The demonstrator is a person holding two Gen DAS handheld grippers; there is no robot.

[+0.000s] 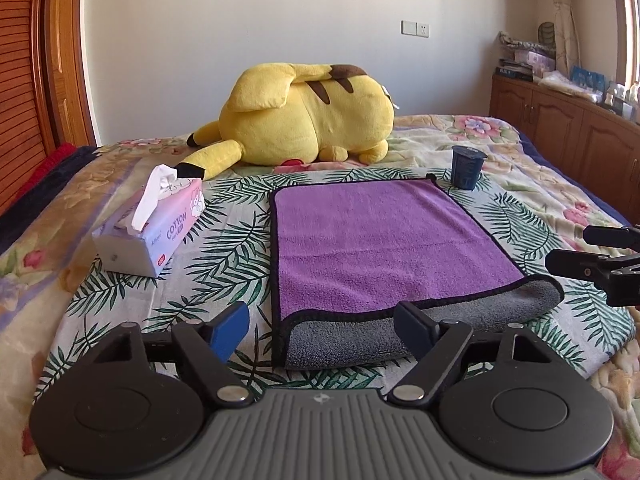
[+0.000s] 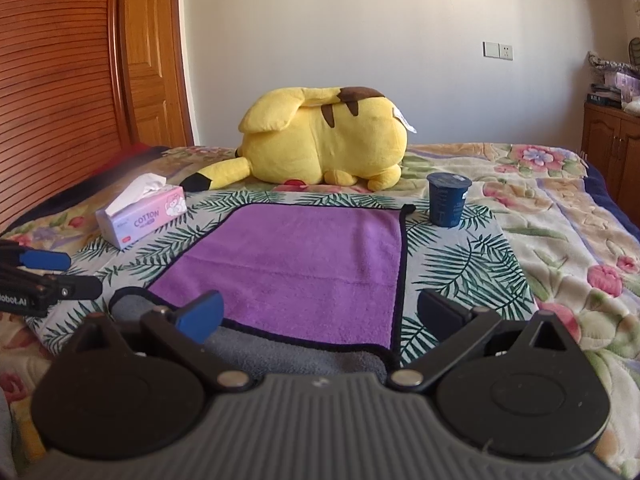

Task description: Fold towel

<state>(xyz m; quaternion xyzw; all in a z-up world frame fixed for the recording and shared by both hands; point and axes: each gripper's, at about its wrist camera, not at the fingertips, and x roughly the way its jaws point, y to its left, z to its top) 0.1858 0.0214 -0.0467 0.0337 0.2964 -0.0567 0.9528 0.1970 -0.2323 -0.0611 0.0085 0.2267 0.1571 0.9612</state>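
Bedspread (image 1: 120, 280), folded towel (image 1: 380, 240), tissue box (image 1: 156, 232) left, cup (image 1: 466, 168) right, both grippers' fingers (image 1: 232, 328) wide, prob. empty.

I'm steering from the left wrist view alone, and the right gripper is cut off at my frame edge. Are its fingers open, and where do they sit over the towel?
Observer: Open. The right gripper has its fingers spread wide over the towel's near edge and holds nothing.
Operator: Is the near right corner between them?
Observer: Yes. The black-trimmed corner lies between the fingers, closer to the right one.
Operator: Any obstacle beyond that finger?
Observer: None shows. There is only the leaf-print cloth and the floral blanket.
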